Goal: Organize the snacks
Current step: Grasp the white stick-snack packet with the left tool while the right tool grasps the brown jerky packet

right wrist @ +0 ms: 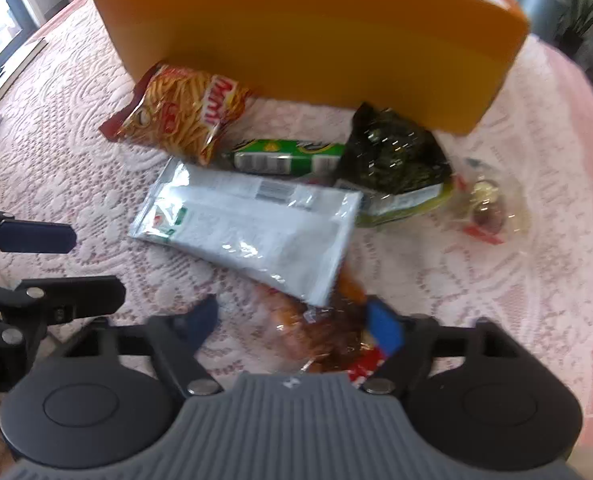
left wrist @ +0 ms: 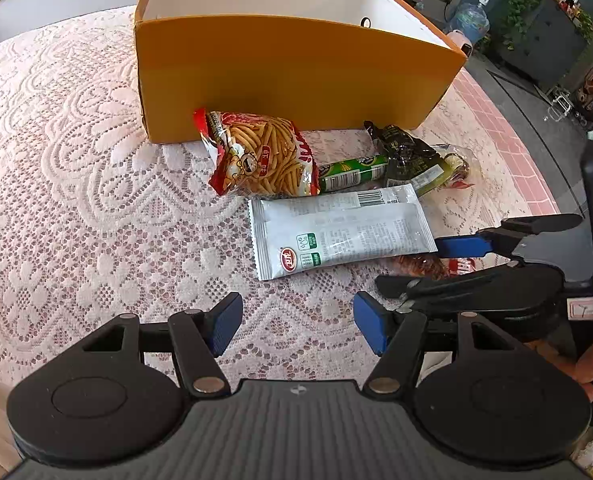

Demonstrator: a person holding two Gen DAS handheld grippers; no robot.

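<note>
Pink lace covers the tabletop point(left wrist: 76, 184), with an orange box point(left wrist: 288, 76) in the upper middle of the frame. Below it lie 5 snacks: a red noodle-stick bag point(left wrist: 260, 156), a green tube point(left wrist: 352, 174), a dark green packet point(left wrist: 410, 156), a white pouch point(left wrist: 340, 232) and a brownish clear packet point(right wrist: 316, 336) (blurred). The left gripper point(left wrist: 296, 330) hangs wide open and empty. The right gripper point(right wrist: 292, 326) straddles the brownish packet, jaws partly open; whether its pads press cannot be told.

Your left wrist camera looks steeply down from near the lace cloth point(left wrist: 76, 200), facing the orange box point(left wrist: 288, 80). Your right one sits closer, blurred, facing the same box. Both share the white packet point(left wrist: 336, 232) and snacks.
</note>
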